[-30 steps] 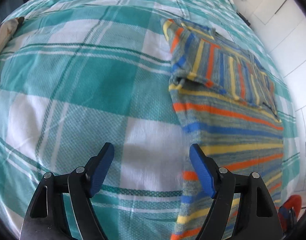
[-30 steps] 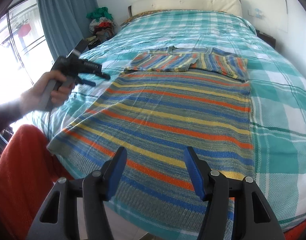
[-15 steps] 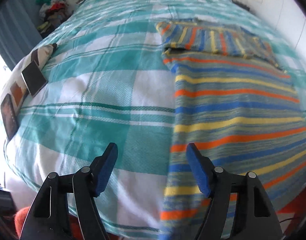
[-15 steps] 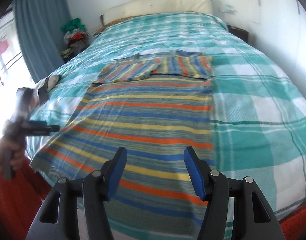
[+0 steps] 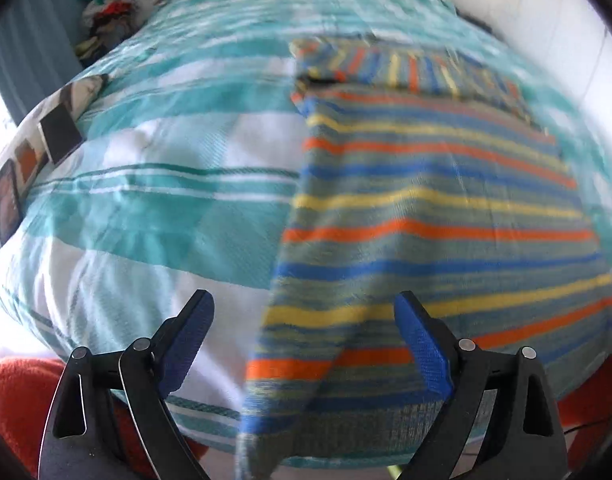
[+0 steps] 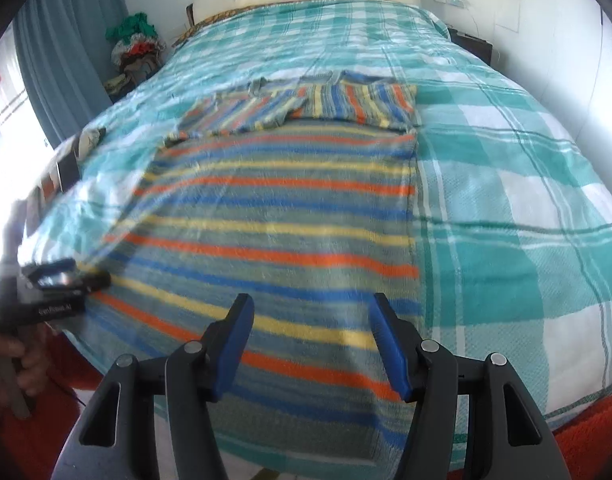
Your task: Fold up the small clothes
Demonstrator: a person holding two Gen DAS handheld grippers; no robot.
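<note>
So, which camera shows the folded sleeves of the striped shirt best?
The right wrist view: both folded sleeves lie centred and fairly sharp on the striped shirt. The left wrist view shows them blurred, near the top.

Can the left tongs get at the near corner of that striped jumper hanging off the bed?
Probably yes. The left tongs are opening with nothing between them, and the striped jumper hangs over the edge of the bed just ahead. Nothing lies in between, and the right tongs hover further along the hem.
</note>
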